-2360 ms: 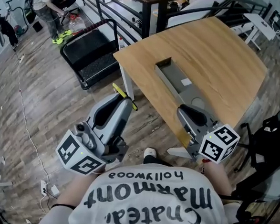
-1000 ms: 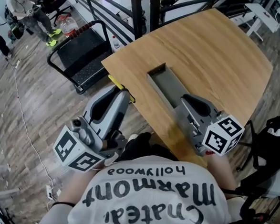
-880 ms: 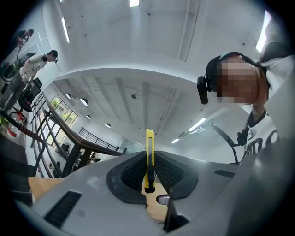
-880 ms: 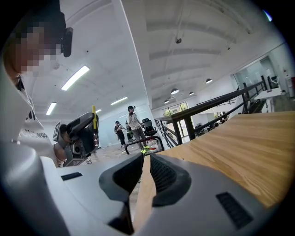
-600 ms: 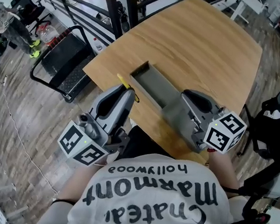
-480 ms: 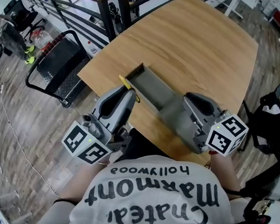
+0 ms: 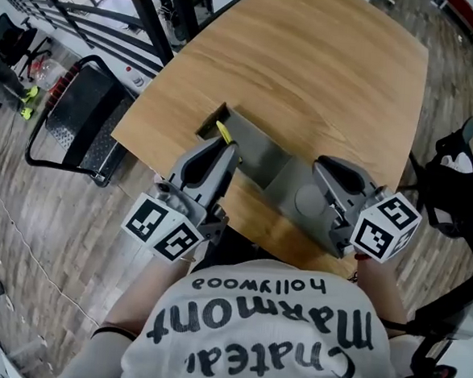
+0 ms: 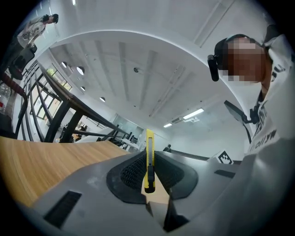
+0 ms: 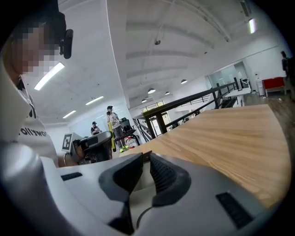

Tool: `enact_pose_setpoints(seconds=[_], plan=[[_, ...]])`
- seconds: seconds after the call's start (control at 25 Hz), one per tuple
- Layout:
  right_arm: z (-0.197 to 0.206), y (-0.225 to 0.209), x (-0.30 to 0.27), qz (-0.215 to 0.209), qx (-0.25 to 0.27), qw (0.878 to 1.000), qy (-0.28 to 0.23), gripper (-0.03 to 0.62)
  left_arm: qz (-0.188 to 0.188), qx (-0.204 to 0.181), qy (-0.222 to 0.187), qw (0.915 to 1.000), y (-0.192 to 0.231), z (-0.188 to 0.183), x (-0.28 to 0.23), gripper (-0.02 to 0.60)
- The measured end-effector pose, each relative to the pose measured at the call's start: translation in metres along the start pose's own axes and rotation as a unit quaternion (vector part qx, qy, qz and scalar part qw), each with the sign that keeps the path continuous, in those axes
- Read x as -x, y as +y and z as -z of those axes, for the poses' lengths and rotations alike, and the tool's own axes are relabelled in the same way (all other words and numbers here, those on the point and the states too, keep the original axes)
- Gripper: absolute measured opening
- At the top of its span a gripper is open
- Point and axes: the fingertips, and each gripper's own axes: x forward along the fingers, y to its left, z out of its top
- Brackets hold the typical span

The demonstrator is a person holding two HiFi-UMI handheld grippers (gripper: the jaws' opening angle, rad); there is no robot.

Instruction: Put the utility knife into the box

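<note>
In the head view the left gripper [image 7: 223, 147] hangs over the box [image 7: 259, 149] on the table [image 7: 326, 61], with the yellow knife [image 7: 223, 131] sticking out above the box's far end; the right gripper [image 7: 323, 167] sits at the near end. In the left gripper view the jaws are clenched on the knife [image 8: 149, 159] near one end, so most of it stands free. If tilted, it could pivot or slip, or its tip could catch the rim. In the right gripper view the jaws [image 9: 145, 173] appear pinched on a thin box wall. That slight hold may let the box skid.
</note>
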Motion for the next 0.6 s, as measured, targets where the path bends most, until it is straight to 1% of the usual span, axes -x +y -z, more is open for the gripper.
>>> enact_pose_setpoints(seconds=[0.08, 0.16, 0.36, 0.6], plan=[[0.001, -0.006, -0.005, 0.006, -0.004, 1.000, 0.005, 0.054, 0.001, -0.022, 0.013, 0.9997, 0.008, 0.008, -0.008, 0.051], [0.003, -0.009, -0.010, 0.008, -0.007, 1.000, 0.009, 0.054, 0.000, -0.034, 0.023, 0.9992, 0.017, 0.015, -0.013, 0.051], [0.009, -0.016, -0.019, 0.012, -0.015, 1.000, 0.016, 0.054, -0.021, -0.035, 0.041, 0.9983, 0.042, 0.034, -0.021, 0.051], [0.013, -0.017, -0.024, 0.007, -0.018, 1.000, 0.024, 0.054, -0.052, -0.043, 0.093, 0.9934, 0.065, 0.064, -0.029, 0.051]])
